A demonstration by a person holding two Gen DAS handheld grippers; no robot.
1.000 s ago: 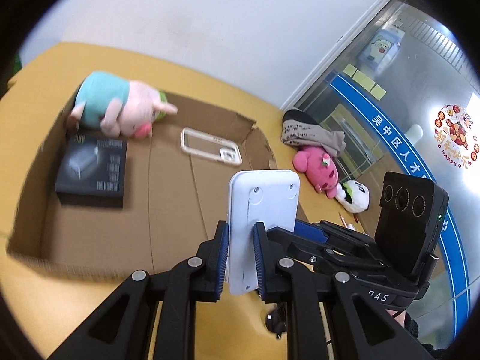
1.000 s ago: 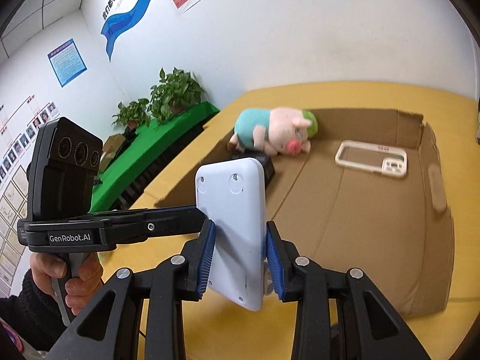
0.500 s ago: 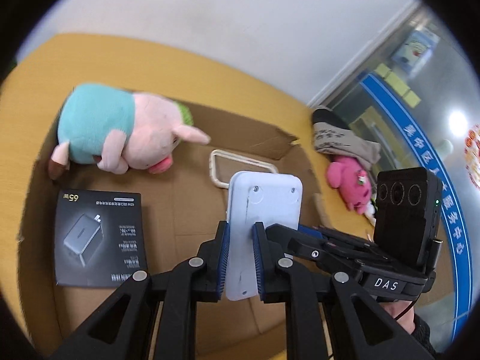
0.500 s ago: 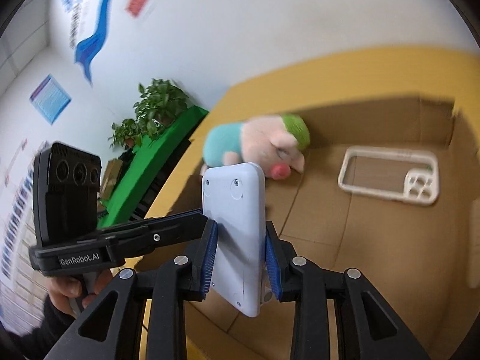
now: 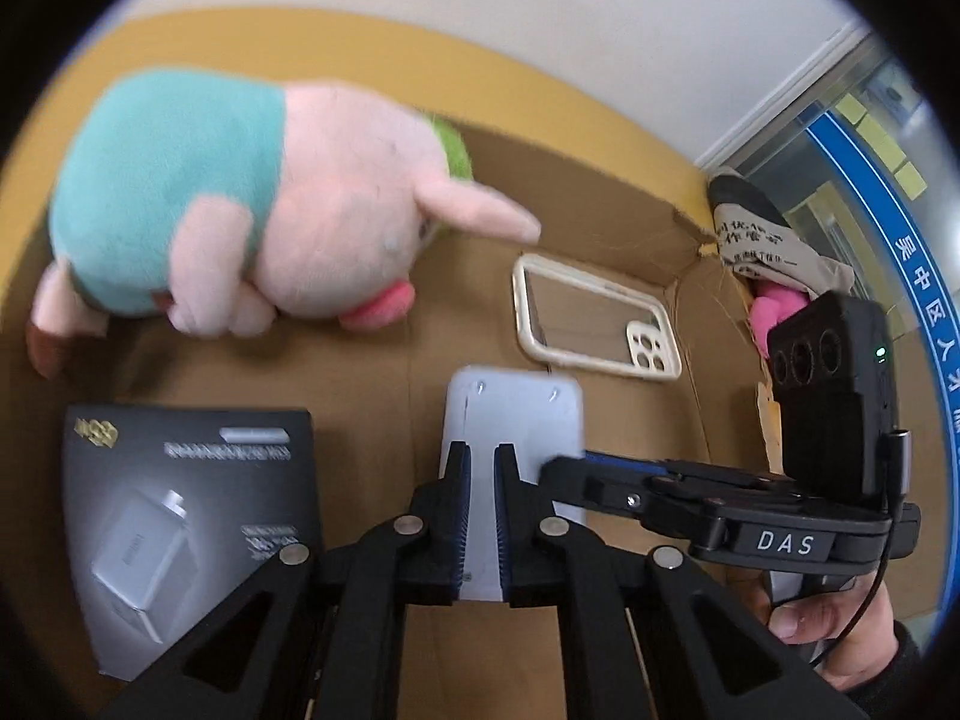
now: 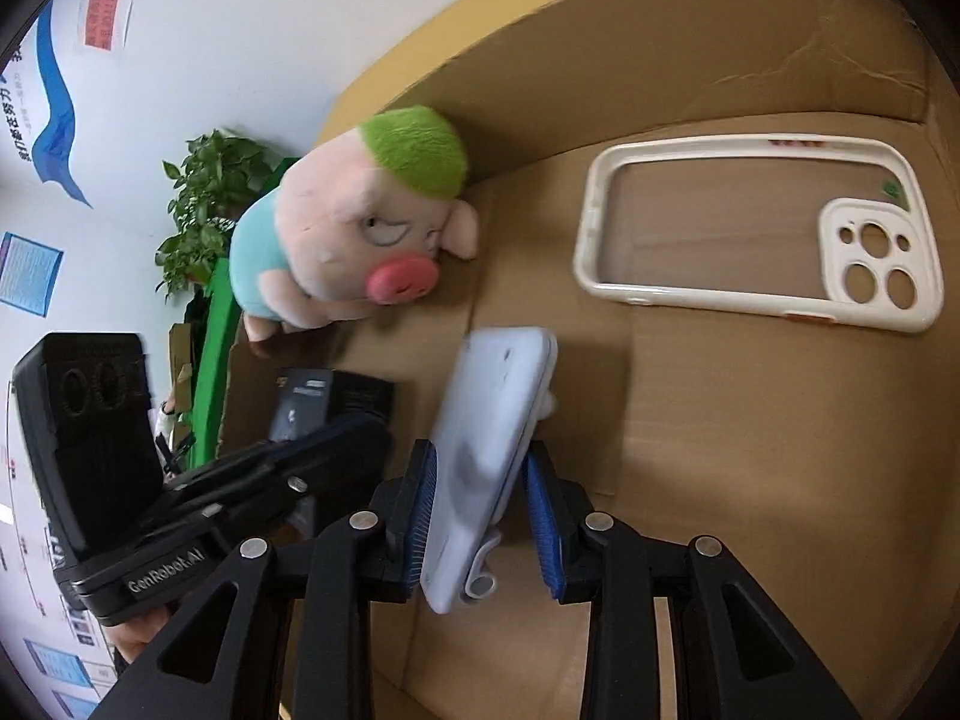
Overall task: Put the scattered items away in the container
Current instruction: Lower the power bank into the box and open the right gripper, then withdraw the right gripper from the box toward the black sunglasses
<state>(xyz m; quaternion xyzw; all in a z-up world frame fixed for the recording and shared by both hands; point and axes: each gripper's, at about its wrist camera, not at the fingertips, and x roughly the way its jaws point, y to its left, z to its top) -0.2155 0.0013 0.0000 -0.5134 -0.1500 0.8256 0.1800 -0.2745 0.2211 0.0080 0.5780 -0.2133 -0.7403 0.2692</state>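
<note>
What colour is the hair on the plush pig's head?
Bright green hair on the plush pig, clearest in the right wrist view.

**Around the desk: room and backdrop**

A yellow desk (image 5: 372,54) meets a plain white wall (image 5: 540,6). To the right stands a glass partition (image 5: 864,138) crossed by a blue band with white Chinese characters (image 5: 924,294) and dotted with yellow sticky notes (image 5: 888,144). In the right wrist view, leafy potted plants (image 6: 210,204) sit above a green surface (image 6: 213,360). The wall there carries a blue swoosh graphic (image 6: 54,114), a red-and-white notice (image 6: 105,18) and a blue poster (image 6: 27,273).
</note>
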